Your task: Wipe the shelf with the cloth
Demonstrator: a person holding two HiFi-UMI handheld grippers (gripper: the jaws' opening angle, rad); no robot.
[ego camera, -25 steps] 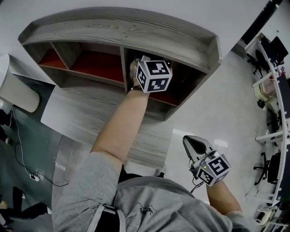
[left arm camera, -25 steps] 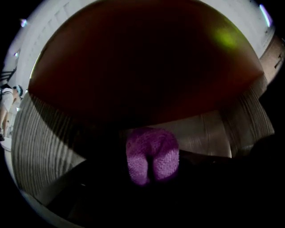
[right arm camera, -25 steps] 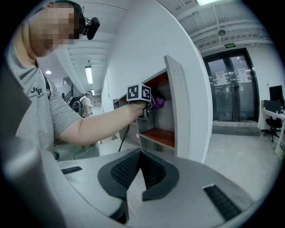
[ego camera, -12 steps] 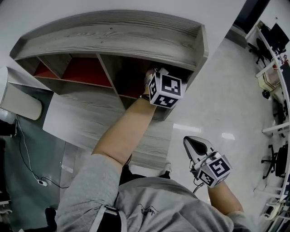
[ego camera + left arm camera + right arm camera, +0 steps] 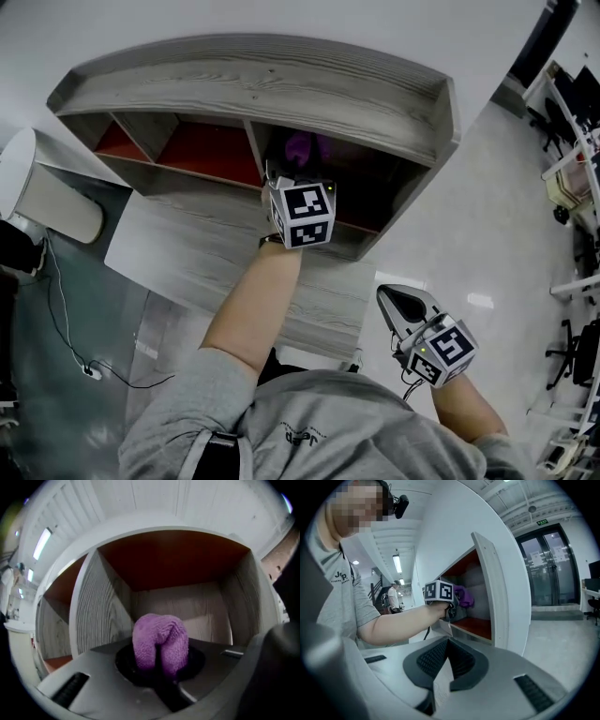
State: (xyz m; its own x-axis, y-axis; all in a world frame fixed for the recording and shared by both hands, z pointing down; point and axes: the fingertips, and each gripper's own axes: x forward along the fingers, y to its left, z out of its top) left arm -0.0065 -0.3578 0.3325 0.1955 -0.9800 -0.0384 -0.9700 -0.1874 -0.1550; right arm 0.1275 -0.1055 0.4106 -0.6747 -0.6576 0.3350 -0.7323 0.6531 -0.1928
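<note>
The grey wooden shelf (image 5: 262, 84) has open compartments with red-brown floors. My left gripper (image 5: 298, 167) is held at the mouth of the right-hand compartment, close to its left divider, shut on a purple cloth (image 5: 306, 147). In the left gripper view the bunched cloth (image 5: 161, 639) sticks up from the left gripper (image 5: 161, 662), with the compartment's back wall (image 5: 192, 606) behind it. The right gripper view shows the same cloth (image 5: 463, 596) just inside the shelf (image 5: 490, 588). My right gripper (image 5: 403, 302) hangs low near my body, away from the shelf. The right gripper (image 5: 446, 660) is shut and holds nothing.
A white rounded object (image 5: 56, 202) stands left of the shelf, with a cable (image 5: 84, 367) on the floor below it. Office chairs and desks (image 5: 572, 141) line the far right. Glass doors (image 5: 543, 569) and a distant person (image 5: 393, 597) show in the right gripper view.
My left gripper swept to the right side of the compartment, then came back left to the divider and drew out to the front edge; the cloth now shows. The right gripper stayed put.
</note>
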